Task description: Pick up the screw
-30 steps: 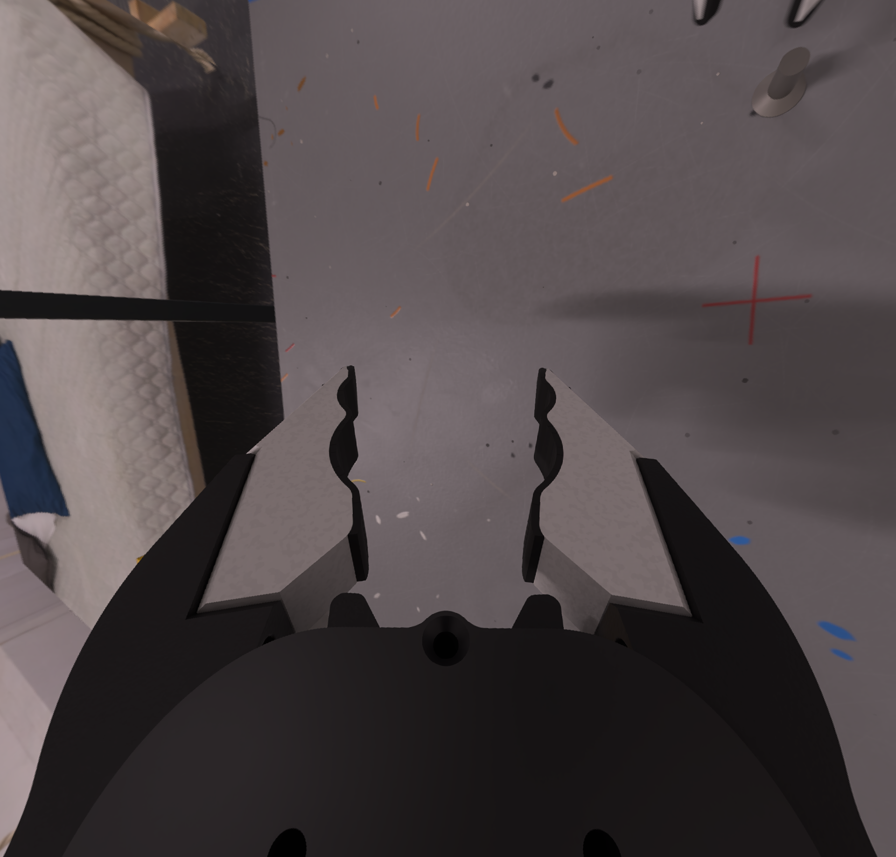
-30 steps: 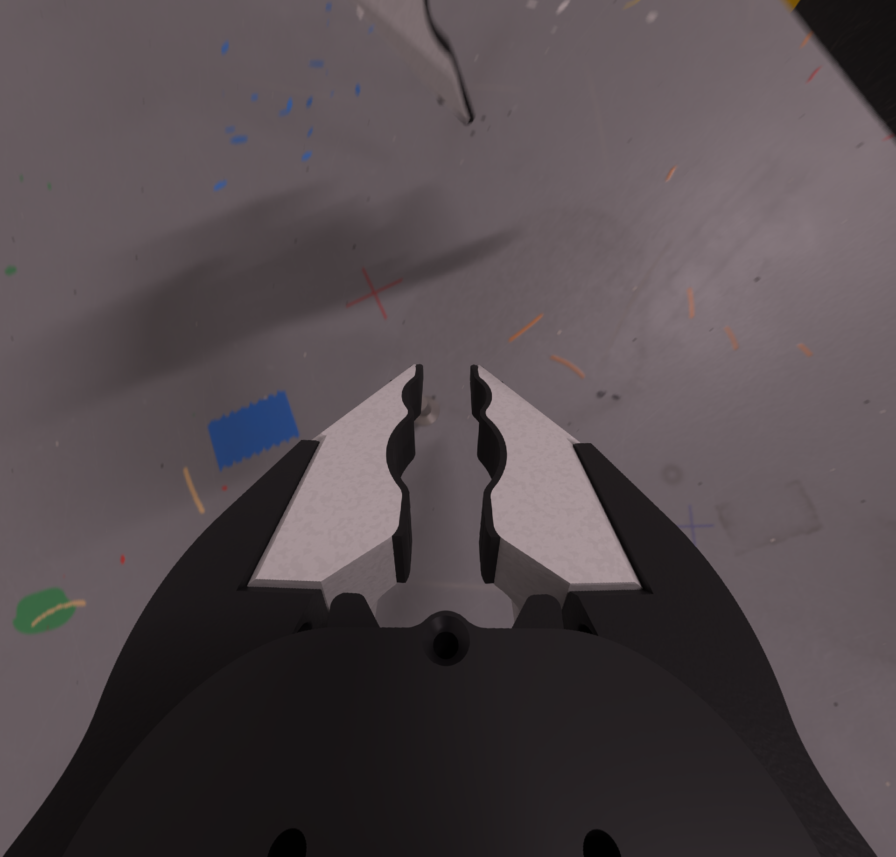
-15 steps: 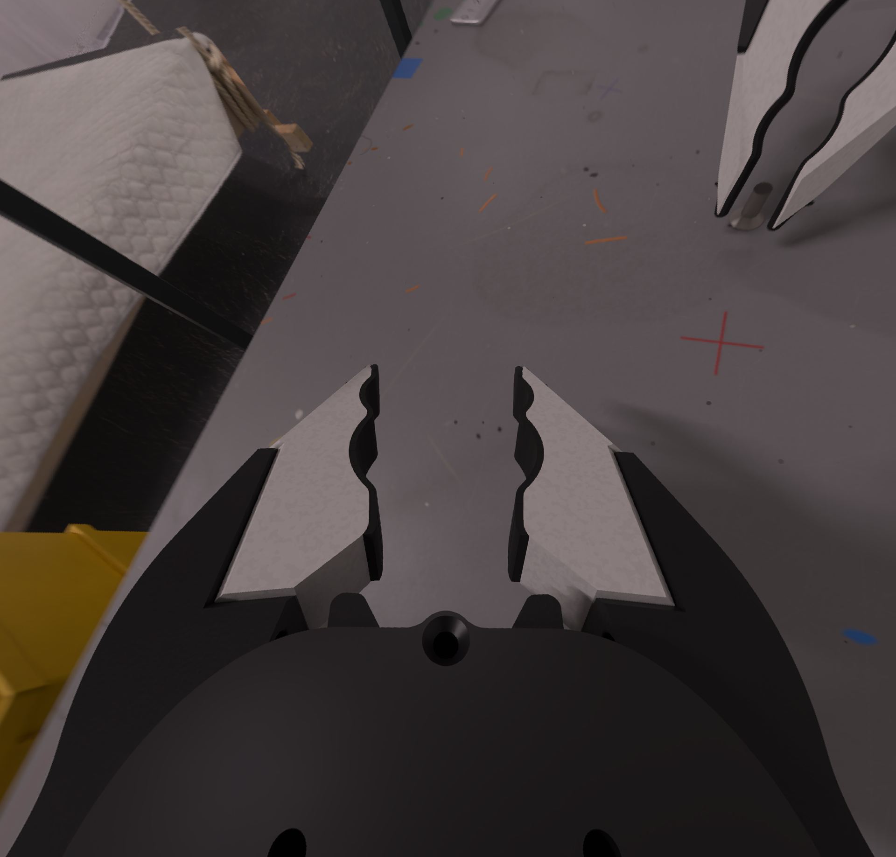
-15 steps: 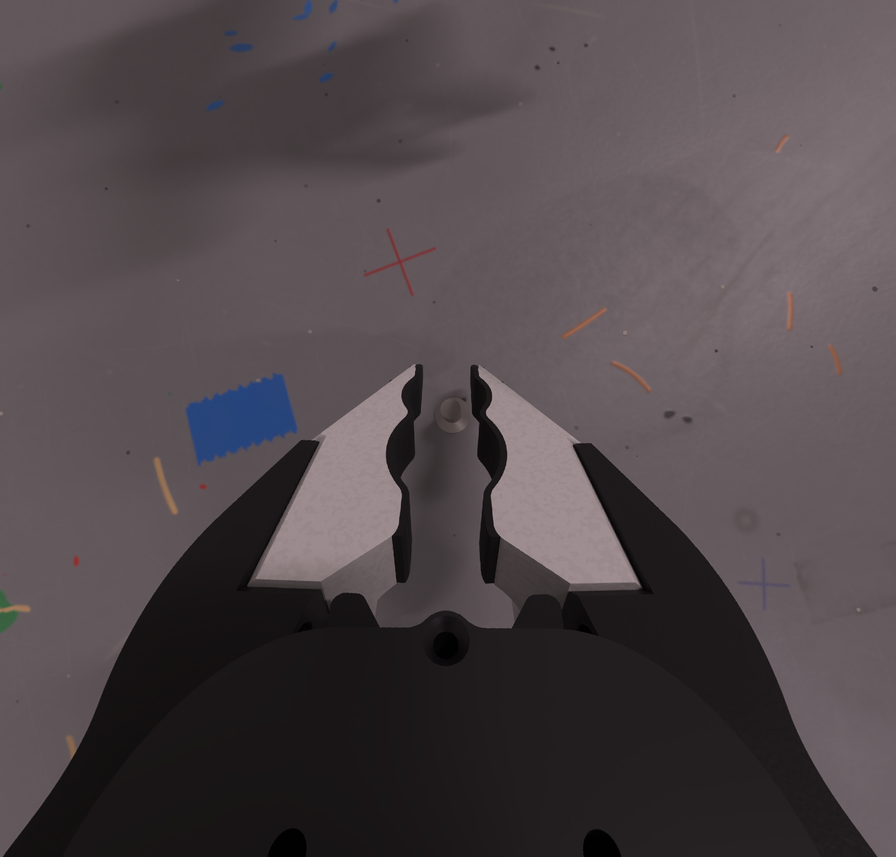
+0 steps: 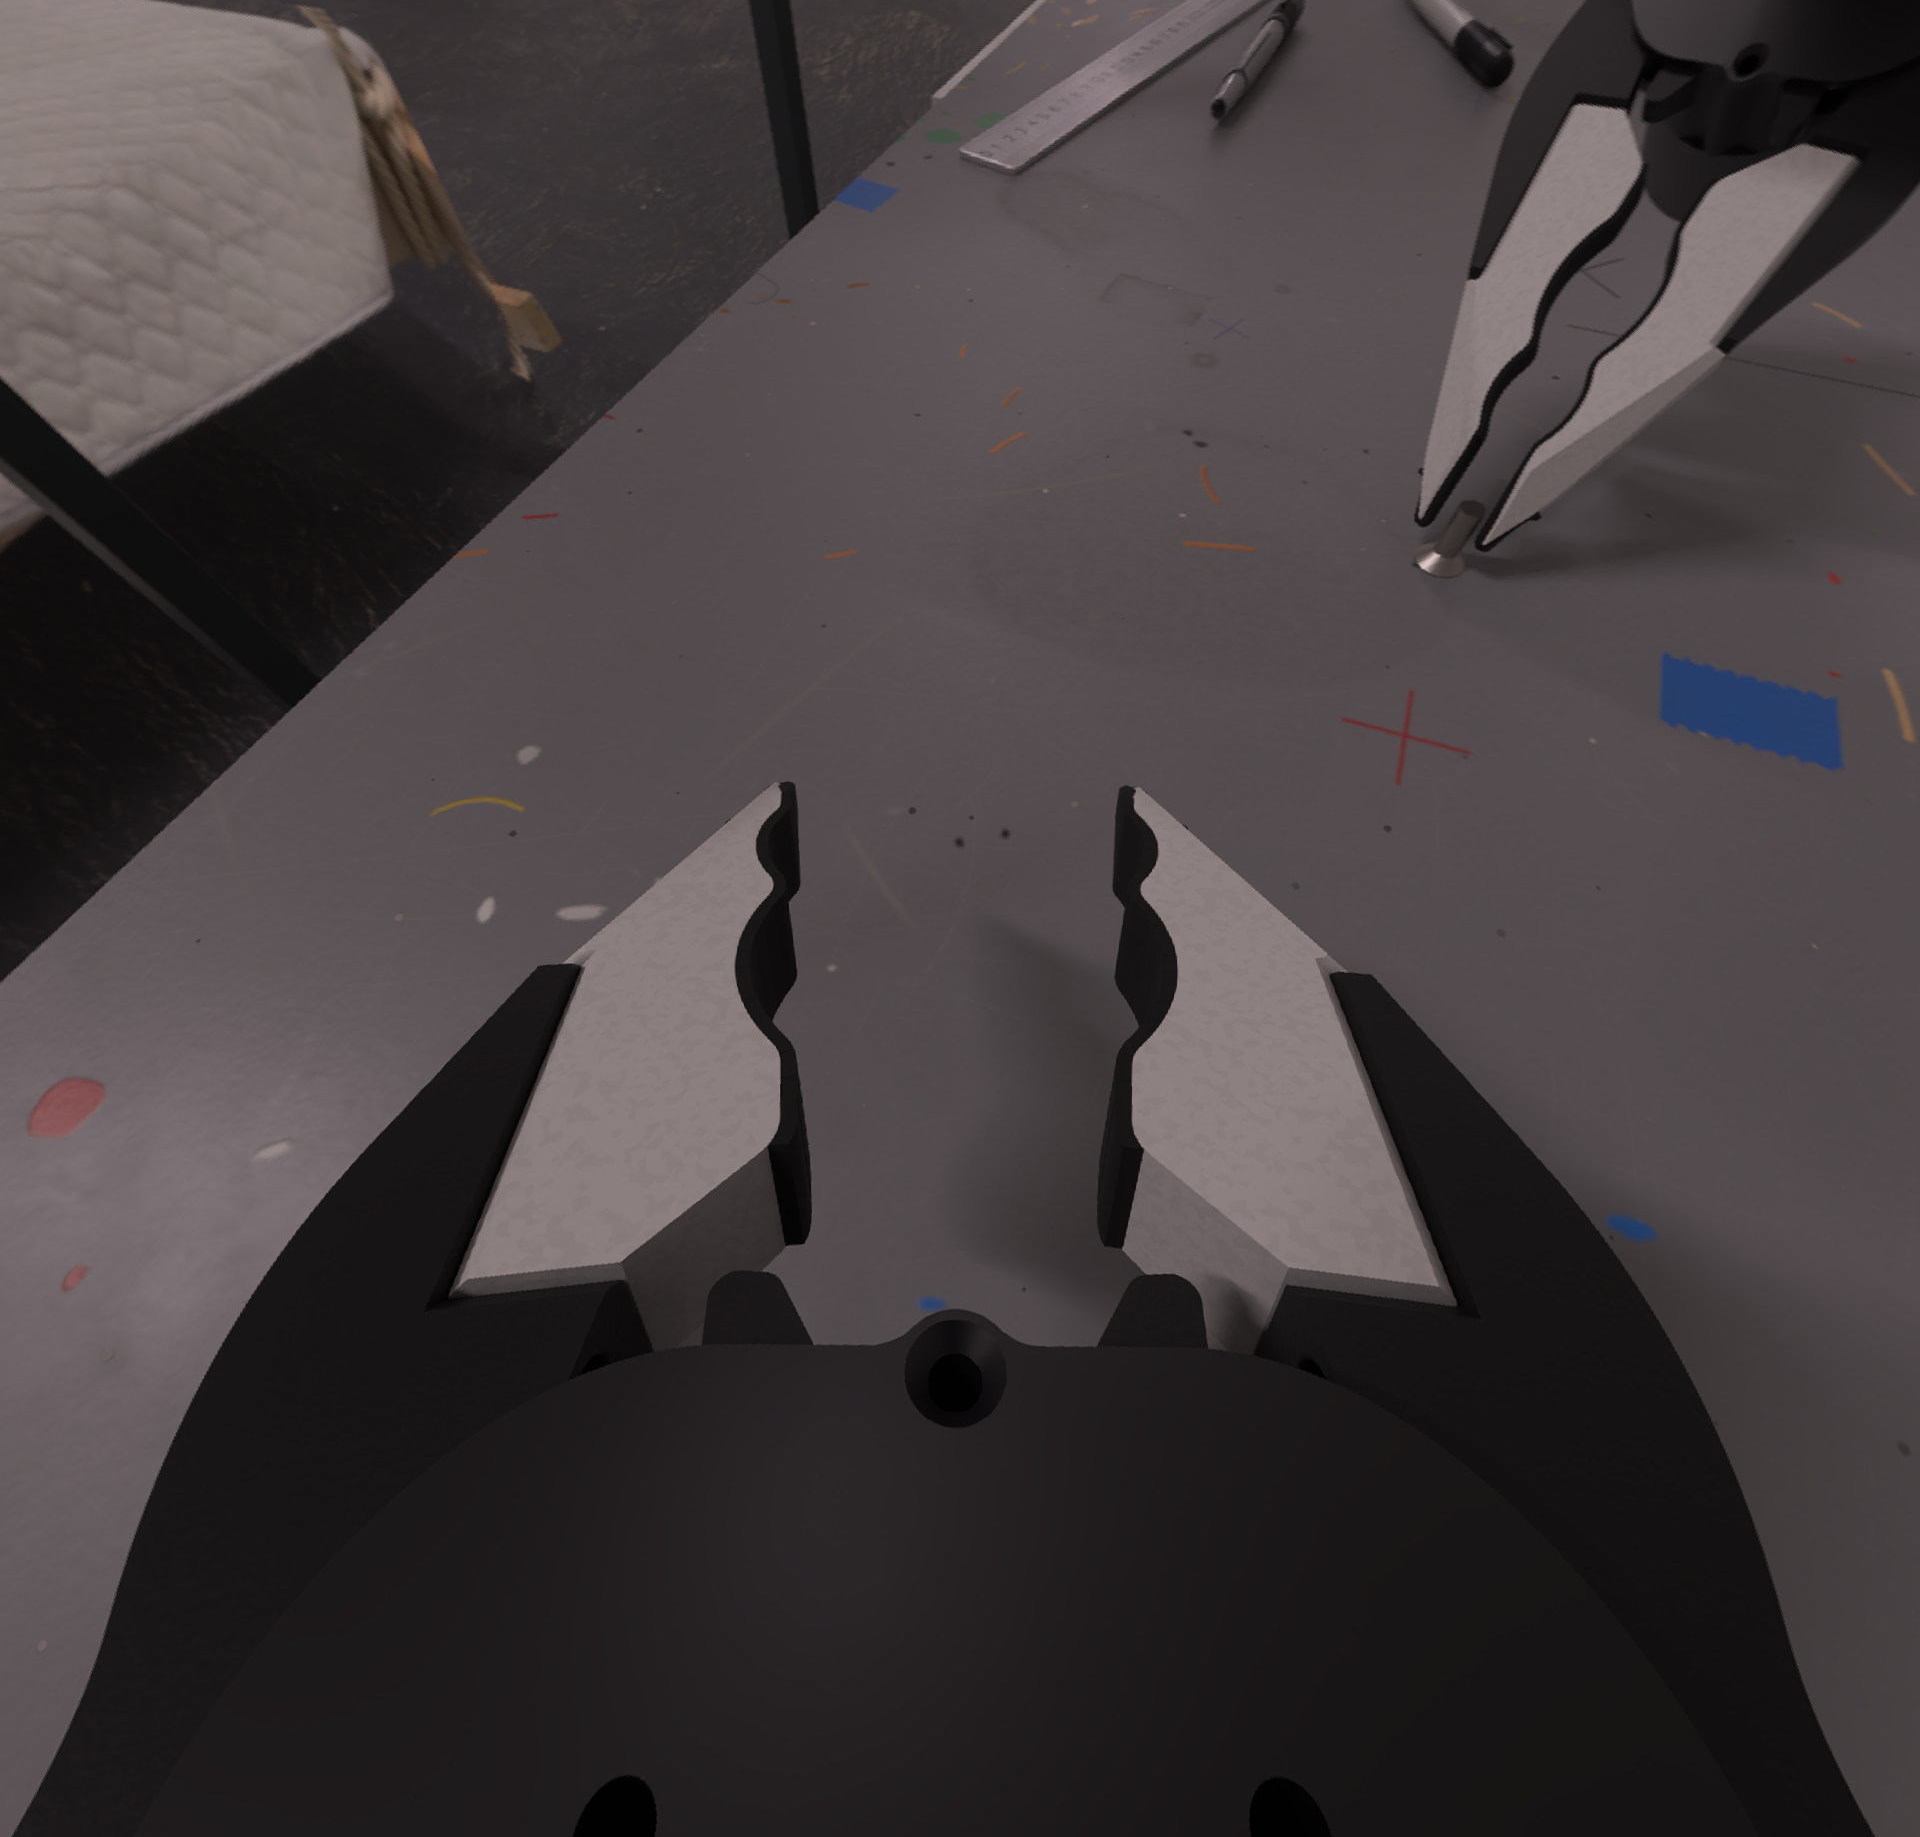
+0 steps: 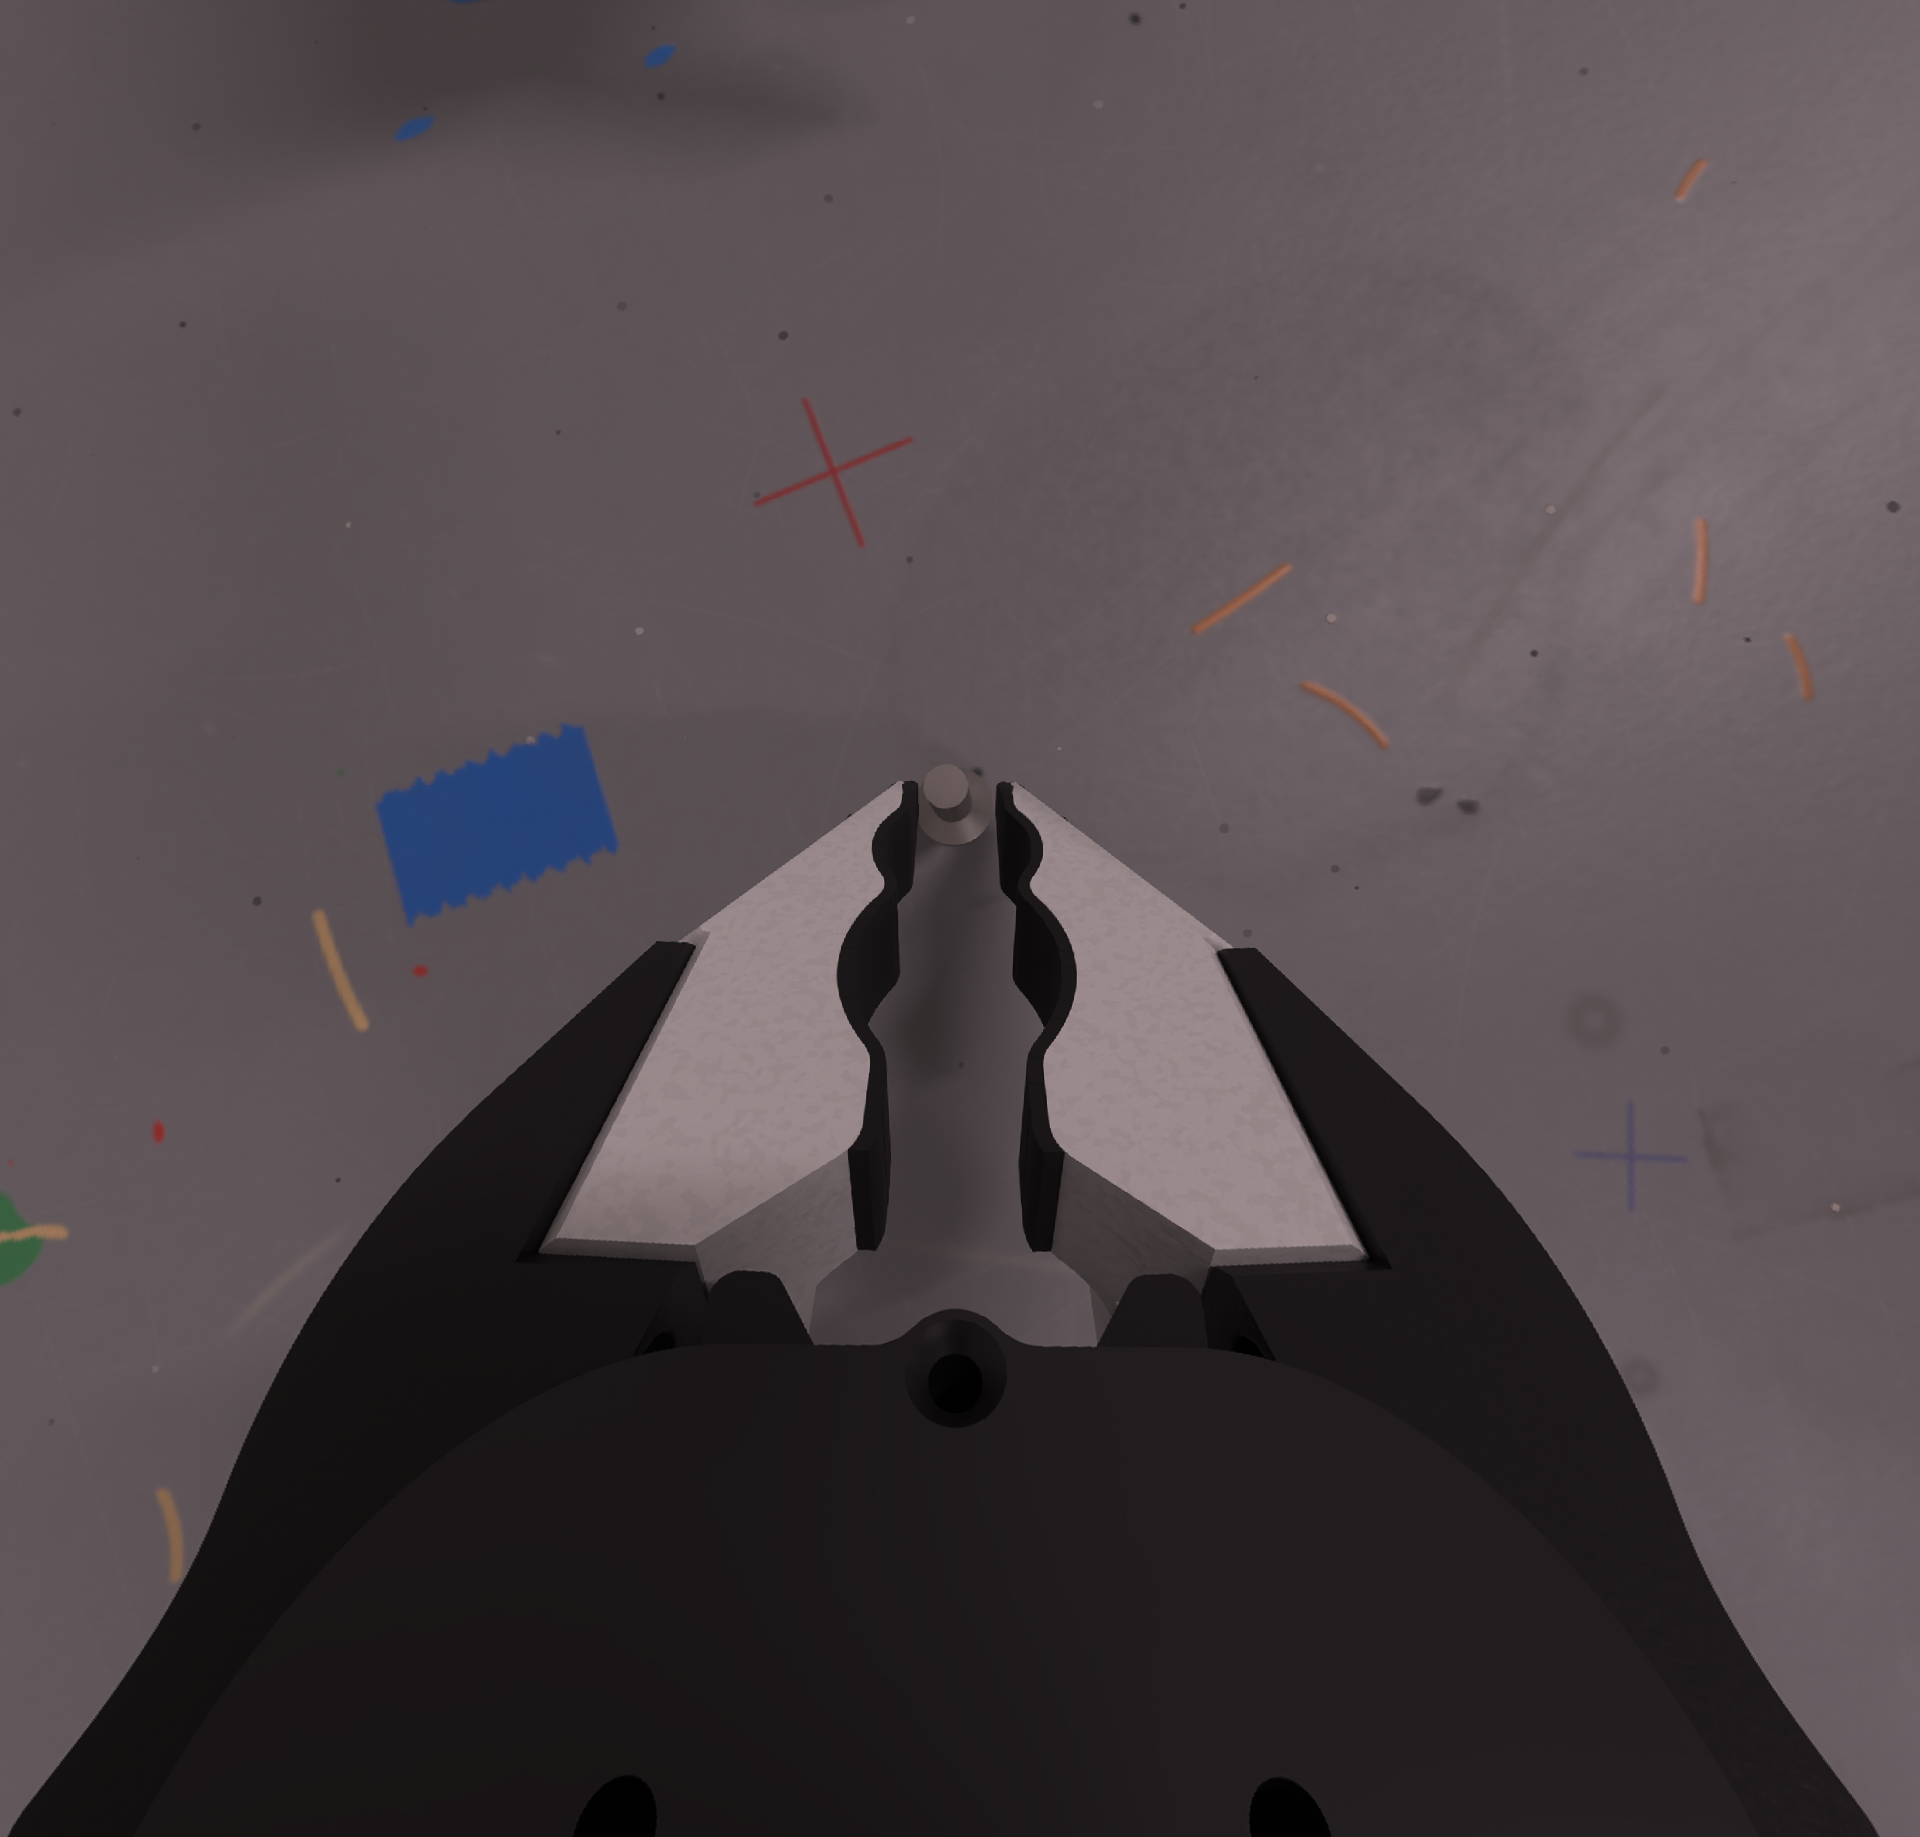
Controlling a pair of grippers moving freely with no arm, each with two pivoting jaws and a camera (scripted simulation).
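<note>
The screw [image 5: 1447, 553] is small and silver and stands head down on the grey table [image 5: 935, 561], at the right in the left wrist view. My right gripper [image 5: 1458, 532] points down at it with one fingertip on each side of the shaft. In the right wrist view the screw [image 6: 945, 808] sits between the tips of my right gripper [image 6: 954, 792]. The jaws are narrowly apart, with a thin gap beside the shaft. My left gripper [image 5: 956, 800] is open and empty over bare table, well to the near left of the screw.
A steel ruler [image 5: 1132, 73], a pen [image 5: 1257, 52] and a marker [image 5: 1455, 16] lie at the table's far end. Blue tape [image 5: 1751, 712] and a red cross [image 5: 1405, 738] mark the table near the screw. The table edge runs along the left, with a white padded block [image 5: 156, 208] beyond it.
My right gripper has come down so its tips now straddle the screw, and its jaws have narrowed slightly. My left gripper has tilted up and drawn back, still open.
</note>
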